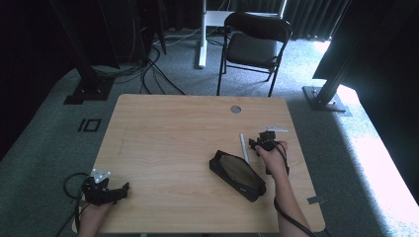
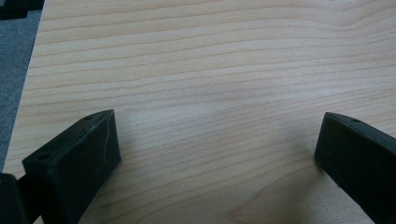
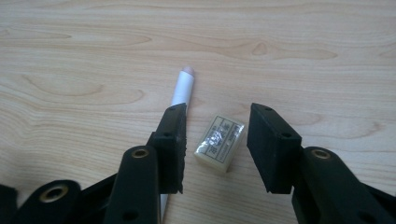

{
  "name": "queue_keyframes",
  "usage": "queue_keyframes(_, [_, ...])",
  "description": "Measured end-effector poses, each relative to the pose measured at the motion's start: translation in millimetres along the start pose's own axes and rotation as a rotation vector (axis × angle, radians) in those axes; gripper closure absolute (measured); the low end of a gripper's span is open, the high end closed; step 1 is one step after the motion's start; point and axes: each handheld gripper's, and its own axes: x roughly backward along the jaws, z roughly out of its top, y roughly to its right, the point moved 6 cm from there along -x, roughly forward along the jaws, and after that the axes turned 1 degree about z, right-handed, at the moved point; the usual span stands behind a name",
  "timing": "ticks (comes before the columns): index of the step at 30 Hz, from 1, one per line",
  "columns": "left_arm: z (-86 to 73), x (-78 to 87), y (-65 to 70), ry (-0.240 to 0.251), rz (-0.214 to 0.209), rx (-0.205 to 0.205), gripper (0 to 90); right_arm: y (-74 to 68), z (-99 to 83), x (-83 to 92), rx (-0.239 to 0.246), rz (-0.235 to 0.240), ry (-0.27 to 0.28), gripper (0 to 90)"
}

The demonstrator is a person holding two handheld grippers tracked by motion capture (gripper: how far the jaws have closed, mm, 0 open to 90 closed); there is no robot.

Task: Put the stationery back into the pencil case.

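In the right gripper view a small white eraser (image 3: 219, 143) in a printed wrapper lies on the wooden table between the jaws of my right gripper (image 3: 217, 140), which is open around it. A white pen (image 3: 182, 91) lies just beside the left jaw, partly hidden behind it; in the high view the pen (image 1: 244, 147) sits left of my right gripper (image 1: 257, 143). A black pencil case (image 1: 237, 175) lies open on the table (image 1: 168, 148) near the right forearm. My left gripper (image 1: 118, 190) rests open at the front left corner, over bare wood (image 2: 219, 135).
A small white item (image 1: 274, 129) lies beyond the right gripper near the table's right edge. A grey round cap (image 1: 235, 109) sits in the tabletop at the back. A black folding chair (image 1: 254, 44) stands behind the table on the carpet.
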Motion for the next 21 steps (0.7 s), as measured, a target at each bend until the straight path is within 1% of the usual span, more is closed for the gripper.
queue_keyframes(1, [0.0, 0.0, 0.0, 0.0, 0.0, 0.0, 0.4, 0.6, -1.2, -2.9, -0.009, -0.004, 0.001, 56.7])
queue_keyframes(6, [0.0, 0.0, 0.0, 0.0, 0.0, 0.0, 0.4, 0.7, -2.9, -8.2, -0.026, -0.011, 0.003, 57.0])
queue_keyframes(10, [0.0, 0.0, 0.0, 0.0, 0.0, 0.0, 0.4, -1.2, -6.8, -15.1, -0.01, -0.026, -0.021, 57.5])
queue_keyframes(12, [0.0, 0.0, 0.0, 0.0, 0.0, 0.0, 0.4, -0.9, -8.4, -17.4, -0.016, -0.03, -0.029, 58.6])
queue_keyframes(14, [0.0, 0.0, 0.0, 0.0, 0.0, 0.0, 0.4, 0.0, -9.8, -19.2, -0.011, -0.04, -0.037, 59.7])
queue_keyframes(19, [0.0, 0.0, 0.0, 0.0, 0.0, 0.0, 0.4, 0.9, -10.5, -19.3, 0.003, -0.06, -0.048, 62.0])
queue_keyframes(21, [0.0, 0.0, 0.0, 0.0, 0.0, 0.0, 0.4, 2.2, -10.7, -18.9, 0.009, -0.075, -0.05, 64.6])
